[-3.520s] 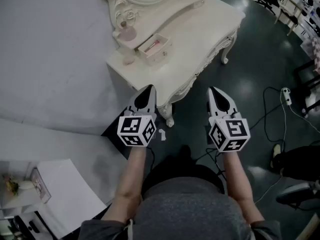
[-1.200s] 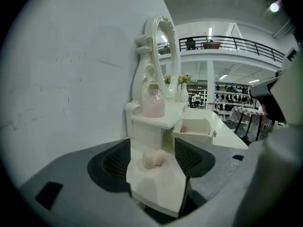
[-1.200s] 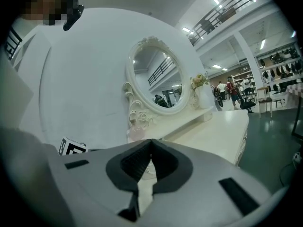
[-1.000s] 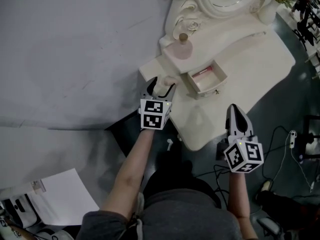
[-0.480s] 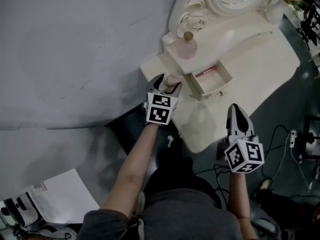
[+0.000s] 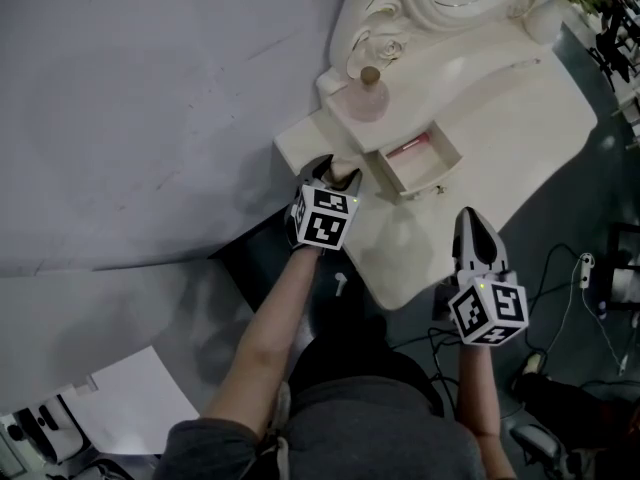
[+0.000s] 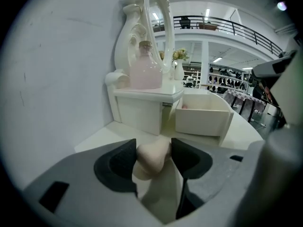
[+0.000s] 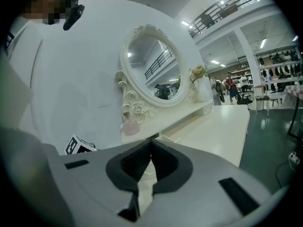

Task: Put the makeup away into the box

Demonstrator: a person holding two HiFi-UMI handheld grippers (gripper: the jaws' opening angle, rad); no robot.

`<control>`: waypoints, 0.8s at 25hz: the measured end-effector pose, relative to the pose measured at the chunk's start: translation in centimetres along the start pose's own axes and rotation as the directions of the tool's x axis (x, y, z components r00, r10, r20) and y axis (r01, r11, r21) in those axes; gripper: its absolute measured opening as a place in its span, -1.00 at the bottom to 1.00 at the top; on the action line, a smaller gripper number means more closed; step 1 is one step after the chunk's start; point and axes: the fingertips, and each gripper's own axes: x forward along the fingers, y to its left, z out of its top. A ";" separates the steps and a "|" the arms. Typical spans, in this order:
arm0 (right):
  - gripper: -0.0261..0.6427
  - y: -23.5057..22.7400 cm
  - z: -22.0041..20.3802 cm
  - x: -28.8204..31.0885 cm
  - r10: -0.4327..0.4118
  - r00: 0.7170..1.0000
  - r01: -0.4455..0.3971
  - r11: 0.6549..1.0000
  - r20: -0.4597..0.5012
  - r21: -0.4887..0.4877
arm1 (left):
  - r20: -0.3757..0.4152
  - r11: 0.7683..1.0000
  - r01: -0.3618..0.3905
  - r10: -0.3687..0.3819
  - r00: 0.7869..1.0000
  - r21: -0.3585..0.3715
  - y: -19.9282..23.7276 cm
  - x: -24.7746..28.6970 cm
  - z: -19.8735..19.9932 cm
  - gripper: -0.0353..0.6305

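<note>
One sponge point(image 7: 152, 157), one bottle point(image 7: 146, 72), one drawer point(image 7: 203, 123)

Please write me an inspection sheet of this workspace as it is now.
Surface: white dressing table, mostly bare.
Job's things: beige sponge near the table's left corner; drawer box open, pink item inside.
Clutter: pink bottle on the box; flower vase by the mirror.
Grippers: left tool closing, sponge touching both pads; right tool shut, empty, at the table's front edge.
Cables: loose cables with a white plug on the floor, right.
Surroundings: grey wall, white sheet lower left.
</note>
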 end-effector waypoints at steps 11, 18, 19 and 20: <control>-0.91 -0.1 0.5 -0.3 -0.015 1.000 0.015 1.000 0.021 0.005 | 0.062 1.000 0.007 -0.007 0.998 0.014 -0.5 -2.4 1.7 -0.28; -0.91 0.1 1.2 -1.2 -0.032 0.998 0.031 0.999 0.055 0.014 | 0.151 0.998 0.019 -0.027 0.988 0.054 -1.6 -5.3 4.6 -0.28; -0.91 0.1 1.3 -1.4 -0.035 0.998 0.034 0.999 0.059 0.017 | 0.156 0.998 0.021 -0.030 0.987 0.060 -1.7 -5.7 5.0 -0.29; -0.91 0.1 1.4 -1.5 -0.039 0.997 0.038 0.999 0.063 0.020 | 0.163 0.998 0.023 -0.034 0.986 0.066 -1.9 -6.1 5.4 -0.29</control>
